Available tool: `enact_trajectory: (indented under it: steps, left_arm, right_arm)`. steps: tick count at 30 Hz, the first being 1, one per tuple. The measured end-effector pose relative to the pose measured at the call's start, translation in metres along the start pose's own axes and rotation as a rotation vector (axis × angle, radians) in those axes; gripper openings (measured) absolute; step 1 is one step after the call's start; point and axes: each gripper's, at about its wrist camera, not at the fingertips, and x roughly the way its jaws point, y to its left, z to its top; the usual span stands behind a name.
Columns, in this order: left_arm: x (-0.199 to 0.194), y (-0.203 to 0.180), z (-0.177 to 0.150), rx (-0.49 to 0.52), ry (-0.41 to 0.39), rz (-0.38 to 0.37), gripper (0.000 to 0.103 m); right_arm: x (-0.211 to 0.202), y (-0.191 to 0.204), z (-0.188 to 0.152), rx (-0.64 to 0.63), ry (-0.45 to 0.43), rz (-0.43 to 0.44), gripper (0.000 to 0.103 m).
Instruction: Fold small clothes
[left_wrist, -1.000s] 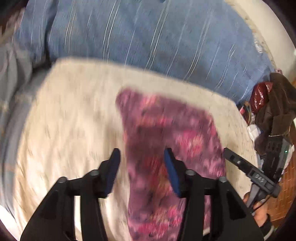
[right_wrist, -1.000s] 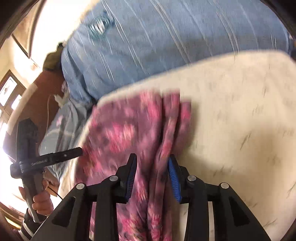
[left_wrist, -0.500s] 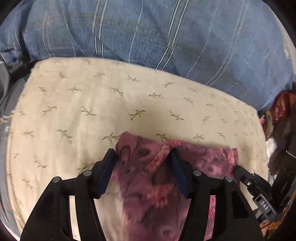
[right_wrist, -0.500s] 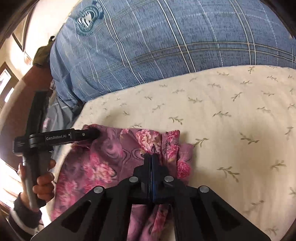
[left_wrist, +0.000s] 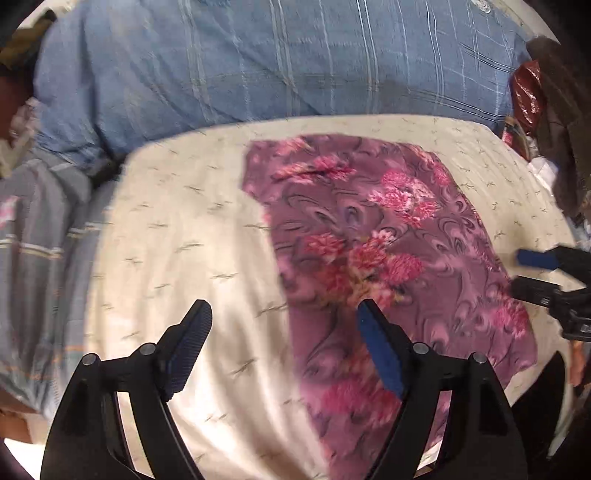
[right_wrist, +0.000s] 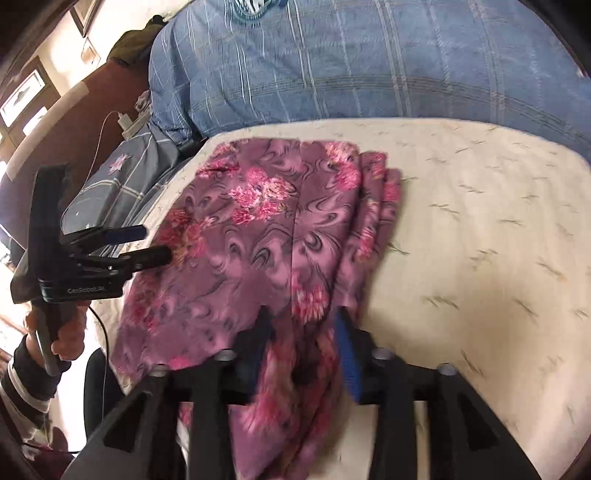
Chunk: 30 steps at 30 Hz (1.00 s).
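Note:
A purple cloth with pink flowers (left_wrist: 384, 236) lies folded flat on a cream pad with a leaf print (left_wrist: 177, 236). My left gripper (left_wrist: 282, 325) hovers over the cloth's left edge; its jaws are opening, and the cloth lies under them, not pinched. In the right wrist view the same cloth (right_wrist: 258, 229) shows layered folds along its right side. My right gripper (right_wrist: 303, 325) is above the cloth's near end; its jaws are opening, with fabric below and between them, unpressed. The left gripper (right_wrist: 147, 243) shows at the cloth's left edge, held by a hand (right_wrist: 62, 332).
A big blue plaid cushion (left_wrist: 277, 59) lies behind the pad. Grey striped bedding (left_wrist: 33, 229) is at the left. A red bag (left_wrist: 528, 92) and a brown garment (left_wrist: 557, 110) crowd the right. A white charger with a cable (right_wrist: 125, 122) sits at the far left.
Half a second ago the right gripper was shut on the cloth's far fold and the left bracketed its far edge. Both have let go, opened wider and drawn back; the cloth now lies flat.

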Motion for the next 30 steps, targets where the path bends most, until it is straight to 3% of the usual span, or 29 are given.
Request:
enact_trajectory:
  steps: [2, 3, 6, 8, 10, 13, 19, 30]
  left_arm:
    - [-0.018, 0.0, -0.015, 0.018, -0.052, 0.068, 0.084]
    - [-0.026, -0.001, -0.025, 0.033, -0.063, 0.096, 0.085]
    - [-0.032, -0.003, -0.045, 0.07, -0.051, 0.204, 0.085]
    - [-0.033, -0.003, -0.055, 0.08, -0.037, 0.225, 0.085]
    - [-0.041, -0.003, -0.067, 0.068, -0.02, 0.195, 0.085]
    - [-0.051, -0.007, -0.082, 0.071, -0.023, 0.171, 0.085]
    - [-0.059, -0.029, -0.095, 0.105, -0.026, 0.077, 0.085]
    - [-0.076, -0.058, -0.098, 0.102, -0.025, -0.057, 0.085]
  right_arm:
    - [-0.018, 0.008, -0.013, -0.069, 0.004, -0.191, 0.097]
    - [-0.025, 0.015, -0.022, -0.114, 0.003, -0.278, 0.099]
    - [-0.045, 0.023, -0.042, -0.155, -0.021, -0.363, 0.102]
    - [-0.055, 0.019, -0.053, -0.137, -0.003, -0.374, 0.103]
    - [-0.056, 0.021, -0.06, -0.132, 0.04, -0.388, 0.103]
    - [-0.062, 0.025, -0.07, -0.124, -0.008, -0.391, 0.103]
    - [-0.072, 0.018, -0.08, -0.04, -0.011, -0.331, 0.103]
    - [-0.093, 0.01, -0.092, 0.01, -0.047, -0.366, 0.103]
